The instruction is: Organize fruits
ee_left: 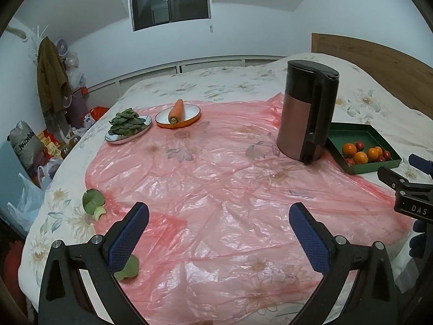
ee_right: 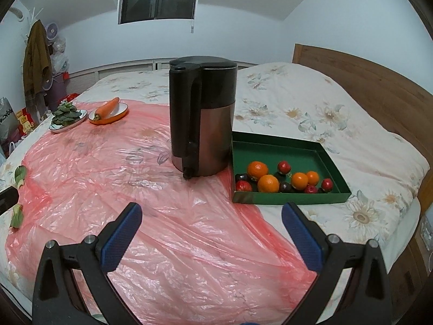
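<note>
While both tools are hovering above the bed (ee_right: 311, 103), the left hand-held gripper (ee_left: 219, 222) is spreading its blue-padded fingers wide with nothing between them; the right hand-held gripper (ee_right: 212, 222) is gaping just as wide, also empty. A pink plastic sheet (ee_left: 216, 178) is covering much of the floral bedspread; a tall kettle (ee_right: 201, 119) with a black top and coppery body is standing upright on it, touching the left side of a shallow green tray (ee_right: 286, 197). Oranges (ee_right: 268, 183) and small red fruits (ee_right: 284, 166) are lying loose in the near part of that tray, some touching one another. At the far left of the sheet, a carrot (ee_left: 177, 111) is resting in an orange-rimmed bowl (ee_left: 189, 120); just beside it, a plate (ee_left: 119, 139) is carrying a heap of leafy greens (ee_left: 127, 123). Two loose green vegetable pieces (ee_left: 93, 203) are lying near the sheet's left edge; a wooden headboard (ee_right: 365, 81) is rising on the right.
</note>
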A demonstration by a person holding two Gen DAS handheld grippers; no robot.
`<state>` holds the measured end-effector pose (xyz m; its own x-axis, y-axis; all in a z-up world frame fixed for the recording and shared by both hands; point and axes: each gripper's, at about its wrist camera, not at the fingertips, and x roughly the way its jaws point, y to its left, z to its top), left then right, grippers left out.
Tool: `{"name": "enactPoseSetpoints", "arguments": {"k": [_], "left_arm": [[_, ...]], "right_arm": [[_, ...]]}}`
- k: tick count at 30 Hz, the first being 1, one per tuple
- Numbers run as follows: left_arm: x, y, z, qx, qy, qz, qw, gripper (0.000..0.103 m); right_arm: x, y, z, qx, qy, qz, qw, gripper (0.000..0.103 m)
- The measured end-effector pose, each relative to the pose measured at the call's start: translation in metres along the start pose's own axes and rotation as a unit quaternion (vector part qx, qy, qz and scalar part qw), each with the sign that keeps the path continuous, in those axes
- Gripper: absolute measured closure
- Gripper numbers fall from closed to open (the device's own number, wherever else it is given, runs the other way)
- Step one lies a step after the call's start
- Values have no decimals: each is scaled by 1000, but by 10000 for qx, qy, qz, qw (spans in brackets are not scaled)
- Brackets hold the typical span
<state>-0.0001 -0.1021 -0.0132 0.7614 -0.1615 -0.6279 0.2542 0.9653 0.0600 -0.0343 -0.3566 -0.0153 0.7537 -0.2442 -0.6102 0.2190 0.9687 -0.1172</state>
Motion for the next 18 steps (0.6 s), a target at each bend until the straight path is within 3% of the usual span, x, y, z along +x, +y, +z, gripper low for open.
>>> {"name": "enactPoseSetpoints", "arguments": {"k": [18], "left_arm": [[17, 8, -6, -112, 225, -46, 9997, 1]], "right_arm": [[14, 1, -4, -9, 136, 2, 9999, 0]]}}
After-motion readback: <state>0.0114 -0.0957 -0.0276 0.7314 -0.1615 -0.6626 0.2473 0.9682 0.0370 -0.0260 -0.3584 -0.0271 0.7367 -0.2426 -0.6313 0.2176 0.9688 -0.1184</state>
